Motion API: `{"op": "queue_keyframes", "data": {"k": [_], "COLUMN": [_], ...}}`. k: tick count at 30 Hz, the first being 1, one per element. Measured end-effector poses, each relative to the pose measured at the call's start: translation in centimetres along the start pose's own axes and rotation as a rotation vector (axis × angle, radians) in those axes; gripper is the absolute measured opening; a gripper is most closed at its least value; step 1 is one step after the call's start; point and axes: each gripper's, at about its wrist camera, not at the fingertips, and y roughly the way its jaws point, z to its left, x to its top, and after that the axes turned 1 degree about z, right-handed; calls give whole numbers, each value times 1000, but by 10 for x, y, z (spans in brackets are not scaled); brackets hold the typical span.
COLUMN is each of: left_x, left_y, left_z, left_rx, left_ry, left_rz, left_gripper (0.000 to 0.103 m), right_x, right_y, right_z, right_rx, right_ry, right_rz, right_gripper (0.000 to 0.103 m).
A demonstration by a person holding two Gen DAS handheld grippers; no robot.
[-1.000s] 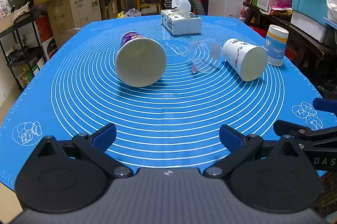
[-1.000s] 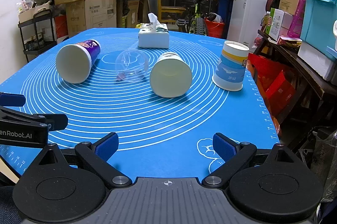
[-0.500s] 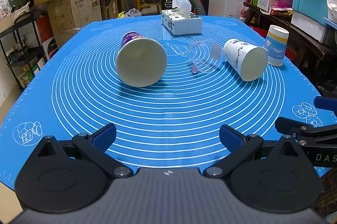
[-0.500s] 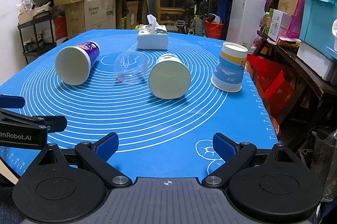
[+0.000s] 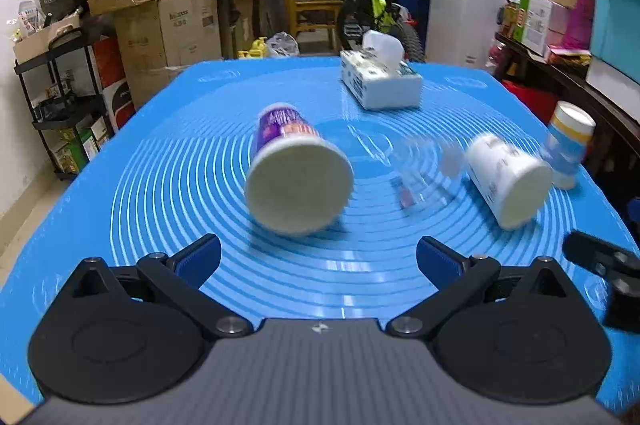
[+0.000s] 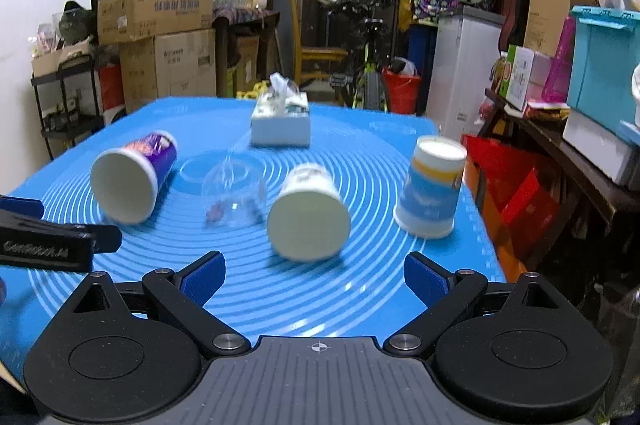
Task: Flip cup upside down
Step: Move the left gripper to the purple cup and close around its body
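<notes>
Both tongs have pushed forward over the blue ringed silicone mat point(image 5: 168, 185) covering the tabletop, so the cups loom larger than a moment ago, smeared by the motion. The left tongs point(image 5: 319, 257) and right tongs point(image 6: 315, 275) both gape wide and hold nothing.

Three cups lie tipped on their sides: a purple-printed paper cup point(image 5: 296, 173) straight ahead of the left tongs, a clear plastic cup point(image 6: 234, 191) in the middle, and a white printed paper cup point(image 6: 308, 213) ahead of the right tongs. A blue-and-yellow banded paper cup point(image 6: 432, 191) already stands mouth-down near the mat's right edge.

This looks like the approach step. Next, I'd guess, each pair must straddle a cup's wall, close gently, then turn it mouth-down.

"GenRobot.AI" shows on the left tool's side; a white tissue box point(image 5: 380, 85) has unreadable print.
</notes>
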Motion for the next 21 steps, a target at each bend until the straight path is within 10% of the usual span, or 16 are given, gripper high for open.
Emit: {"op": "queue_keyframes", "data": {"k": [15,18,21], "left_x": [44,45,45], "left_y": [82,84,84], "left_z": [12,15,18], "left_rx": [107,84,60], "left_ry": [-97,-110,-113], "left_rz": [76,93,99], "left_gripper": [102,78,78], "right_x": [7,6,5], "right_y": [20,22,23], "right_z": [-7,-10,-10], "right_rx": [-5,-9,-10], "right_ry": [21,25,26], "right_rz": [-14,-10,-7], "right_gripper": [96,96,96]}}
